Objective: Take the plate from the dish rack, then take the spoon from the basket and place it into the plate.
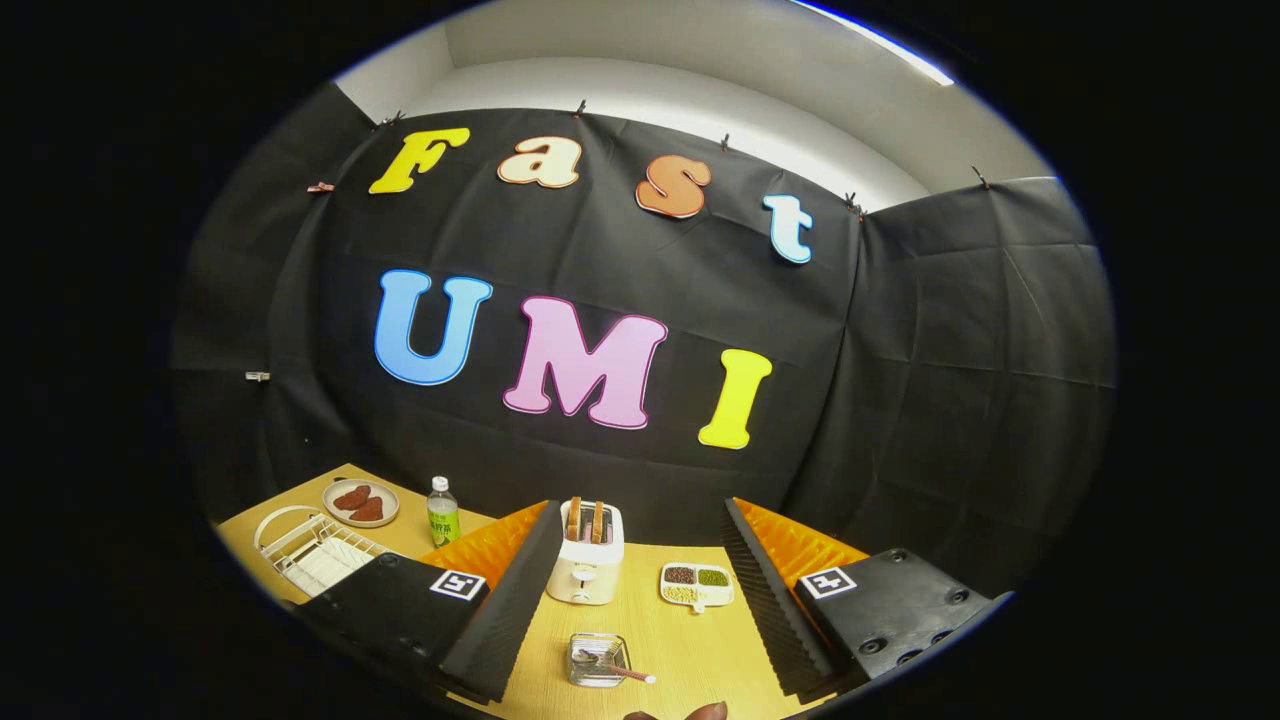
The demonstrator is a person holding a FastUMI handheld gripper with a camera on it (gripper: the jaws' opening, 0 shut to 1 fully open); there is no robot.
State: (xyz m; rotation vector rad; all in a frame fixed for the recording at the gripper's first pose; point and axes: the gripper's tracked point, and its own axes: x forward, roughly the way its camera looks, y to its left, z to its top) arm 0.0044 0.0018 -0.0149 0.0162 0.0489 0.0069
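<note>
Our gripper [640,610] hovers with fingers wide apart and empty above the table [690,650], so we judge the plate [361,503] beside the dish rack [312,555] comes first, then the spoon [612,668] in its basket [598,660].

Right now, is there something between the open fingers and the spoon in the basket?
Nothing visible. The gripper is open, and the spoon lies in the small basket between its fingers; the toaster stands beyond it.

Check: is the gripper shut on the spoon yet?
No. The gripper is open, fingers wide apart, and the spoon lies in the basket on the table between them, untouched.
</note>
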